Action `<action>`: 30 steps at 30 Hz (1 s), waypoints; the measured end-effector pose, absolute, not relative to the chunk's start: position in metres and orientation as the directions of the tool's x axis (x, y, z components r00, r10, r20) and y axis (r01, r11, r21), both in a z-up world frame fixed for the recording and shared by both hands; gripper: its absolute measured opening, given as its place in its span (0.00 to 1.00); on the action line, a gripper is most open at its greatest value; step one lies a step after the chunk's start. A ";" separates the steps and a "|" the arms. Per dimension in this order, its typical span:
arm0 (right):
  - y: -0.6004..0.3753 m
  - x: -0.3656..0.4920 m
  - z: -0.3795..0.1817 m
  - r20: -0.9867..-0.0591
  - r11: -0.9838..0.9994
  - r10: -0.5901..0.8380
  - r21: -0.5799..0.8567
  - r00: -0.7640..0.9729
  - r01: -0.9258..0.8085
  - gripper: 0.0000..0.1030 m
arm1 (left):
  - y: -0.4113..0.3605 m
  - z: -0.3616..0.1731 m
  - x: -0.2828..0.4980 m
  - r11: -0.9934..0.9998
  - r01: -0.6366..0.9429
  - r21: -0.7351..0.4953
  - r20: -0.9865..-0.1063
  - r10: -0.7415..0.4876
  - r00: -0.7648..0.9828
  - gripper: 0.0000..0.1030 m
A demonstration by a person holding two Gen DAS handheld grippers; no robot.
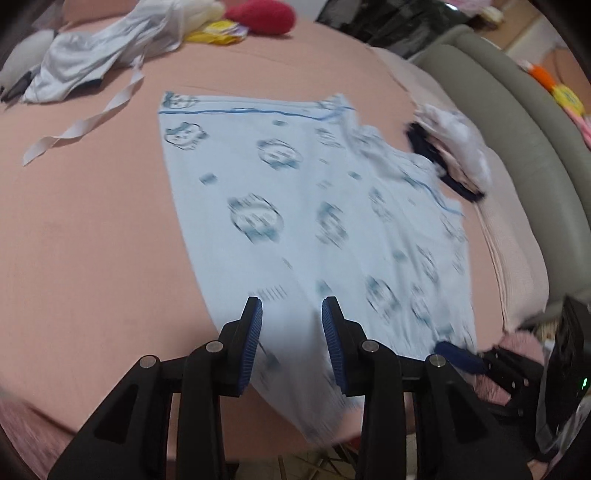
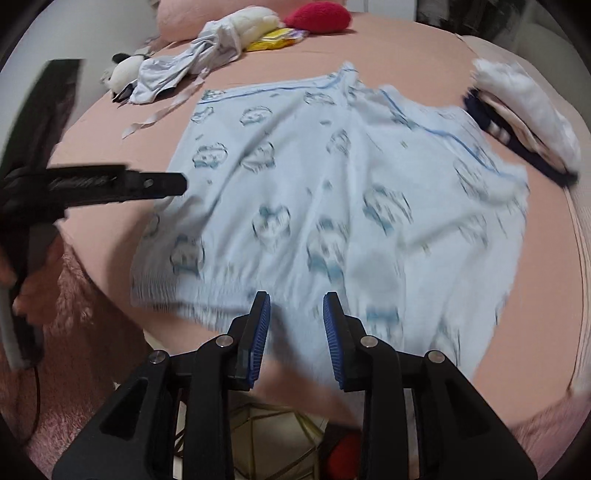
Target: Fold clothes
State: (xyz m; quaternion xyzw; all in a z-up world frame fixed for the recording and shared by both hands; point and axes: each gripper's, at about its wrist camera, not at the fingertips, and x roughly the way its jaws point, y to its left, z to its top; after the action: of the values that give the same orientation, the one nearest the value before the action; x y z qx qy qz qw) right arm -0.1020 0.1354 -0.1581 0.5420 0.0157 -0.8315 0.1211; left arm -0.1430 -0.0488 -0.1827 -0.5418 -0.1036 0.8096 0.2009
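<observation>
A light blue garment (image 1: 314, 206) printed with dark blue cartoon faces lies spread flat on the pink bed sheet (image 1: 92, 240). Its gathered waistband lies at the bed's near edge. My left gripper (image 1: 291, 332) hovers over the garment's near left edge, open, and the cloth shows through the gap without being pinched. My right gripper (image 2: 296, 332) is open over the waistband of the same garment (image 2: 332, 206), with nothing pressed between its pads. The right gripper's blue pad (image 1: 461, 356) shows at the lower right of the left wrist view. The left gripper (image 2: 155, 184) shows at the left of the right wrist view.
A crumpled grey-blue garment (image 1: 92, 62) with a loose white strap (image 1: 85, 125) lies at the far left. A red plush (image 1: 262, 16) and a yellow packet (image 1: 218, 31) are at the far end. A stack of folded clothes (image 2: 524, 122) sits at the right edge. A grey padded frame (image 1: 517, 122) borders the bed.
</observation>
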 end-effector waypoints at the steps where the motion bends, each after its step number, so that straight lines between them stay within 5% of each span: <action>1: 0.136 -0.097 -0.156 -0.902 -0.970 -0.180 0.096 -0.393 0.225 0.33 | -0.047 -0.181 -0.134 -0.892 -0.225 -0.393 -0.828 0.449 -0.335 0.35; 4: 0.137 -0.082 -0.151 -0.891 -0.967 -0.170 0.070 -0.421 0.243 0.50 | -0.044 -0.178 -0.110 -0.865 -0.263 -0.426 -0.803 0.496 -0.331 0.35; 10: 0.132 -0.076 -0.166 -0.889 -0.969 -0.143 0.037 -0.436 0.243 0.50 | -0.036 -0.192 -0.099 -0.907 -0.289 -0.304 -0.861 0.392 -0.324 0.35; 13: 0.137 -0.082 -0.177 -0.900 -0.981 -0.083 -0.002 -0.427 0.196 0.39 | -0.053 -0.204 -0.101 -0.950 -0.200 -0.238 -0.899 0.294 -0.324 0.34; 18: 0.154 -0.080 -0.161 -0.874 -0.992 -0.065 0.004 -0.481 0.126 0.38 | -0.075 -0.189 -0.096 -0.946 -0.166 -0.279 -0.862 0.322 -0.392 0.35; 25: 0.140 -0.079 -0.162 -0.866 -0.977 -0.100 -0.008 -0.490 0.213 0.39 | -0.018 -0.178 -0.084 -0.882 -0.396 -0.255 -0.829 0.411 -0.380 0.35; 28: 0.132 -0.081 -0.175 -0.875 -0.975 -0.023 -0.088 -0.484 0.205 0.16 | -0.002 -0.191 -0.087 -0.883 -0.429 -0.189 -0.864 0.357 -0.354 0.35; 30: 0.138 -0.084 -0.176 -0.877 -0.981 -0.017 -0.078 -0.481 0.177 0.09 | 0.001 -0.199 -0.092 -0.890 -0.427 -0.160 -0.878 0.326 -0.350 0.34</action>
State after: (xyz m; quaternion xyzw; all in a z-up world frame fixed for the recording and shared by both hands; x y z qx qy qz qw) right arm -0.0839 0.1381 -0.1755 0.5065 0.0789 -0.8568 0.0564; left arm -0.0923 0.0005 -0.1992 -0.5217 0.0487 0.8202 0.2295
